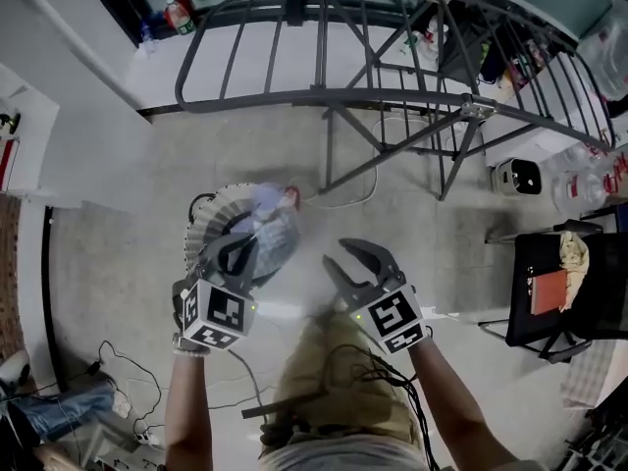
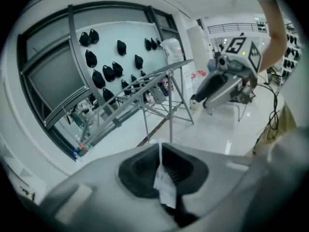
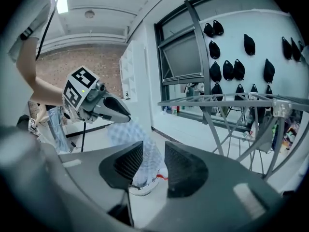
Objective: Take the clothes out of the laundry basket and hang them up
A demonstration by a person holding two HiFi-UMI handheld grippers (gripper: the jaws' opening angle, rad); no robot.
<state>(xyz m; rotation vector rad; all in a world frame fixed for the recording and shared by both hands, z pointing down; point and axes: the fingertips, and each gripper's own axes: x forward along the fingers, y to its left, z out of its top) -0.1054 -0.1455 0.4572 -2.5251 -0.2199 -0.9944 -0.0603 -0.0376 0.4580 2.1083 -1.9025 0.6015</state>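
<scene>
In the head view my left gripper [image 1: 235, 250] is shut on a pale blue checked garment [image 1: 272, 226], which hangs down into the round white laundry basket [image 1: 201, 226] on the floor. The left gripper view shows a strip of the cloth [image 2: 165, 187] pinched between its closed jaws [image 2: 160, 151]. My right gripper [image 1: 339, 255] stands open beside it on the right, nothing between its fingers. In the right gripper view its jaws [image 3: 154, 156] are apart, and beyond them the garment [image 3: 141, 146] trails from the left gripper [image 3: 120, 112] to the basket [image 3: 140, 190]. The grey drying rack [image 1: 392, 96] stands farther off.
A black chair [image 1: 549, 292] with an orange item on it stands at the right. A small white appliance [image 1: 518, 177] and clear plastic bags sit by the rack's right end. Cables lie on the floor at lower left. A white cabinet stands along the left wall.
</scene>
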